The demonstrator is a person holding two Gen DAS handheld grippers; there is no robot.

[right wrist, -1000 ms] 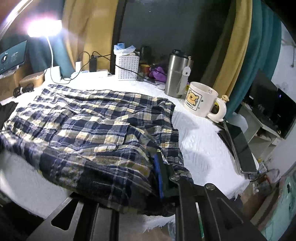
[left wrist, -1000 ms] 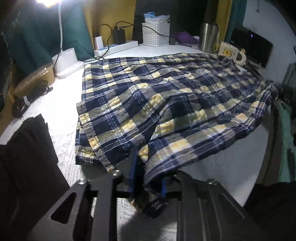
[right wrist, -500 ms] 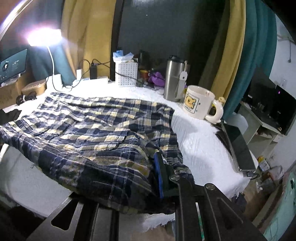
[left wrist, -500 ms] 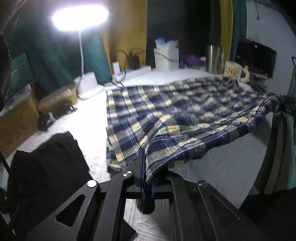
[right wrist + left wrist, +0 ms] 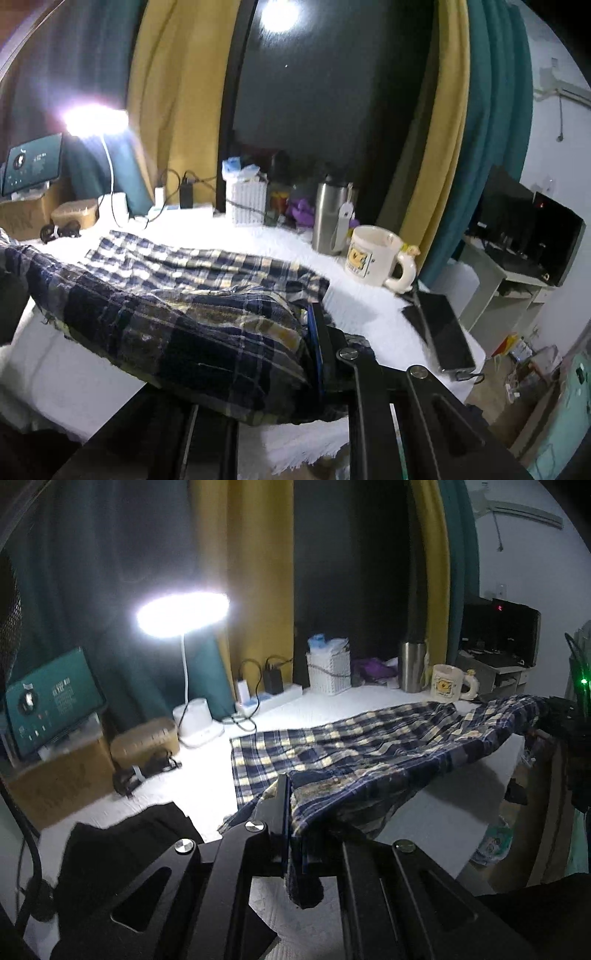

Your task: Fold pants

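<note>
Since a second ago both near corners of the plaid pants (image 5: 351, 746) have risen off the white surface (image 5: 303, 709), and the left hand-held gripper (image 5: 291, 834) has closed its jaws onto the cloth. It is now clamped on one near corner, while the right hand-held gripper (image 5: 314, 343) is clamped on the other. The near edge hangs between them; the far part lies flat, near the mug (image 5: 373, 254).
</note>
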